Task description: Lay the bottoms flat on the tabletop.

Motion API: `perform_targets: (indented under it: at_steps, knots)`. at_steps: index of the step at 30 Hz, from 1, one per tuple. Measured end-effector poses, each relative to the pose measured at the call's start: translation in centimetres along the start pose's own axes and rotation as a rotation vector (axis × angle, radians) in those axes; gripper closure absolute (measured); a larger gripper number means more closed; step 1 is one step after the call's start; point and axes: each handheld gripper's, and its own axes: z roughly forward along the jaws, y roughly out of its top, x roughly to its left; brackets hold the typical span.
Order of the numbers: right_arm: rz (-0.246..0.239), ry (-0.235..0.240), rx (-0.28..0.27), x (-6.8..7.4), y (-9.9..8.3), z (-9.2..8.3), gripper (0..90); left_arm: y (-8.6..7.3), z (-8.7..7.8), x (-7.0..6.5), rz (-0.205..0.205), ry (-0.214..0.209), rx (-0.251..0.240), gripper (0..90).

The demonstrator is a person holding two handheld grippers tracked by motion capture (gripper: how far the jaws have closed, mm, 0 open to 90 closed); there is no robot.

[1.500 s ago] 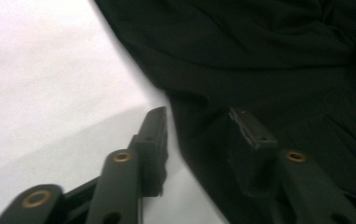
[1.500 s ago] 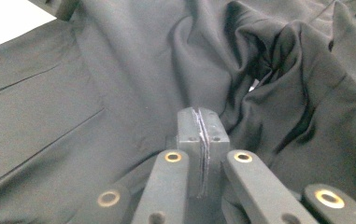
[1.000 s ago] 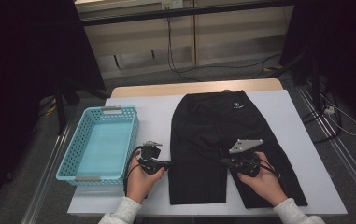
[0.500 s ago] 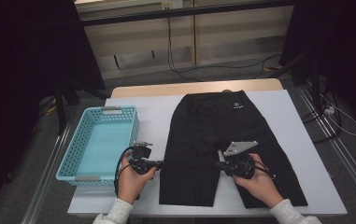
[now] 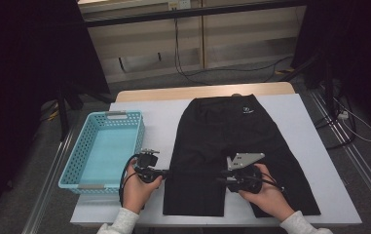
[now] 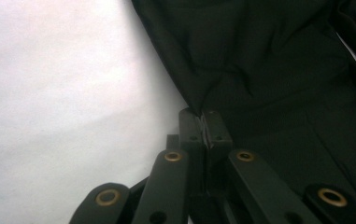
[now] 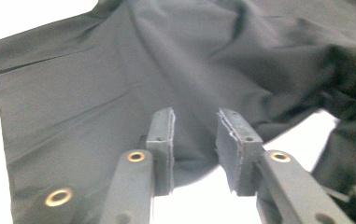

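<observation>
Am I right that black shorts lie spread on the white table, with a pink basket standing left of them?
Not quite: the basket is light blue, not pink, as the high view shows. The rest holds: the black shorts lie spread on the white table, with the basket left of them.

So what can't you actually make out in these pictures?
- The small white logo on the black shorts: too small to read, high view.
- Left gripper: whether cloth sits between its shut pads, black on black.
- Blue basket: its near wall hides part of the floor inside.
</observation>
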Motion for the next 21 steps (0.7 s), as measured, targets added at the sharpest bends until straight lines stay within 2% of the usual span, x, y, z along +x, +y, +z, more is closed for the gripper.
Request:
perform_targets:
  at_steps: [4, 6, 7, 9, 11, 14, 16, 19, 21]
  knots:
    - [-0.027, 0.000, 0.055, 0.5, -0.2, 1.0, 60.1, 0.0, 0.0, 0.0, -0.008, -0.001, -0.012, 88.8]
    - [-0.038, -0.002, 0.050, 0.7, -0.3, 1.3, 62.9, 0.0, -0.1, 0.1, -0.009, -0.004, -0.008, 88.7]
    - [-0.039, 0.000, 0.055, 0.7, -0.3, 1.3, 65.4, 0.0, 0.0, 0.1, -0.016, -0.005, -0.011, 88.7]
    - [-0.043, 0.014, 0.053, 0.9, -0.3, 1.3, 81.5, 0.0, 0.0, 0.1, -0.014, -0.006, -0.007, 88.8]
    - [-0.046, 0.034, 0.054, 1.0, -0.2, 1.4, 89.3, 0.0, 0.0, 0.1, -0.016, -0.009, -0.003, 88.8]
    - [-0.052, 0.037, 0.066, 1.1, 0.0, 1.4, 90.0, 0.0, -0.2, 0.1, -0.021, -0.012, -0.008, 89.0]
    - [-0.036, 0.070, 0.072, 1.0, 0.0, 1.3, 90.0, 0.1, -0.4, 0.1, -0.025, -0.020, -0.012, 89.2]
    - [-0.042, 0.104, 0.084, 1.4, 0.0, 1.0, 90.0, 0.0, -0.7, -0.1, -0.032, -0.027, -0.004, 89.2]
    - [-0.049, 0.113, 0.083, 1.6, -0.1, 0.9, 90.0, -0.1, -0.7, -0.1, -0.020, -0.018, 0.023, 89.3]
